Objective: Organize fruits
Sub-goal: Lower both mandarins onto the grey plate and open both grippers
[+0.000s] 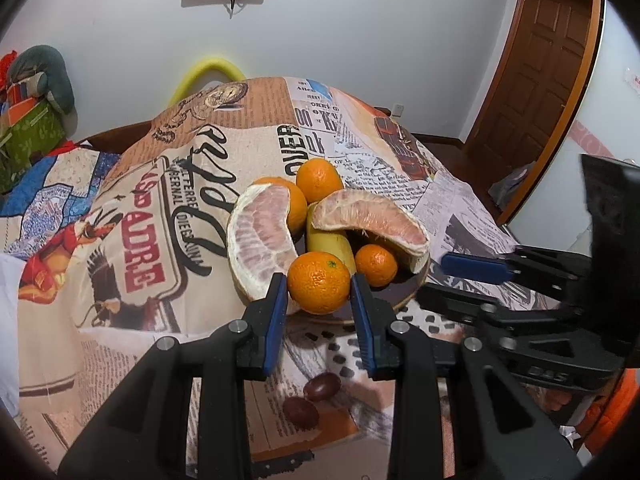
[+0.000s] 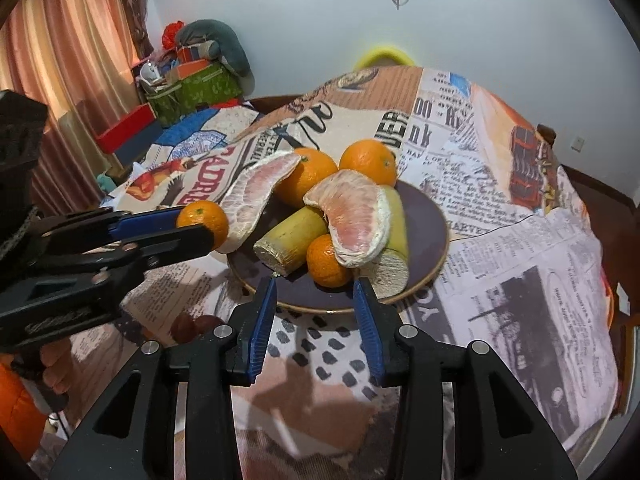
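Observation:
My left gripper (image 1: 319, 285) is shut on a small orange mandarin (image 1: 319, 288), held at the near left rim of the dark plate (image 1: 404, 290); it also shows in the right wrist view (image 2: 202, 222). The plate (image 2: 432, 236) holds two pomelo pieces (image 2: 354, 220) (image 2: 256, 196), two sugarcane pieces (image 2: 292, 236), two oranges (image 2: 368, 160) and another mandarin (image 2: 326, 260). My right gripper (image 2: 314, 280) is open and empty just before the plate's near rim. In the left wrist view it is at the right (image 1: 452, 280).
The table carries a newspaper-print cloth (image 2: 500, 208). Two dark red fruits (image 1: 312, 396) lie on the cloth below my left gripper. Boxes and bags (image 2: 192, 84) stand at the back left by a curtain. A wooden door (image 1: 544, 80) is at the right.

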`<state>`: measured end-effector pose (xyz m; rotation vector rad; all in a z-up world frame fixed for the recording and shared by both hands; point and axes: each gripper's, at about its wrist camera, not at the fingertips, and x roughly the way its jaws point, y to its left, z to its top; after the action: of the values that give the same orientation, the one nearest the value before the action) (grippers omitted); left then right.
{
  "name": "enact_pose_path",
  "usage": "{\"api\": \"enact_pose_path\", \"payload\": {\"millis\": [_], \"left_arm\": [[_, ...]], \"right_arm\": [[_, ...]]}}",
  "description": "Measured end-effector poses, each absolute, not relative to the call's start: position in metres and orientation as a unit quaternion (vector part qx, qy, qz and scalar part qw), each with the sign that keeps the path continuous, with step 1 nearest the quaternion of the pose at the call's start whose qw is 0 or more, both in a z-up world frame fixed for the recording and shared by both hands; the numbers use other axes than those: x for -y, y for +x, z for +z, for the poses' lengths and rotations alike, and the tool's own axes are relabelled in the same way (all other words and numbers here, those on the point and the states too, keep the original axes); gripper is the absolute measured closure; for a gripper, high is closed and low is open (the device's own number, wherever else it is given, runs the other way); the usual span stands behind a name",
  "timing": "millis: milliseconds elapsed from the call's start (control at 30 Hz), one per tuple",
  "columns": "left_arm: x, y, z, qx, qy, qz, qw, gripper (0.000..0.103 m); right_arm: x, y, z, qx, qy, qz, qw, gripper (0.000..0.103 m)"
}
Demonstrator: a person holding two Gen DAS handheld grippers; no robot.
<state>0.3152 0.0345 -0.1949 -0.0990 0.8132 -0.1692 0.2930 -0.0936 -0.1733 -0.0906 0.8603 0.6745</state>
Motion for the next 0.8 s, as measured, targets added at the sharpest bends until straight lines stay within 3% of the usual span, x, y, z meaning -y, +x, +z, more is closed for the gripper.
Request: {"api": "enact_pose_path", "payload": {"millis": [433,800], "left_arm": [[-0.023,0.361,-0.201,-0.408,-0.037,-0.070,0.909,0.071],[-0.022,0.351,-0.199,-0.410,-0.034,-0.075,0.908,0.071]], "right_arm": [[0.115,0.306,-0.166,-0.394,-0.027,0.298,0.869,0.066],[0.116,0.305,-0.165,-0.392,-0.024,0.303,0.869,0.066]]}}
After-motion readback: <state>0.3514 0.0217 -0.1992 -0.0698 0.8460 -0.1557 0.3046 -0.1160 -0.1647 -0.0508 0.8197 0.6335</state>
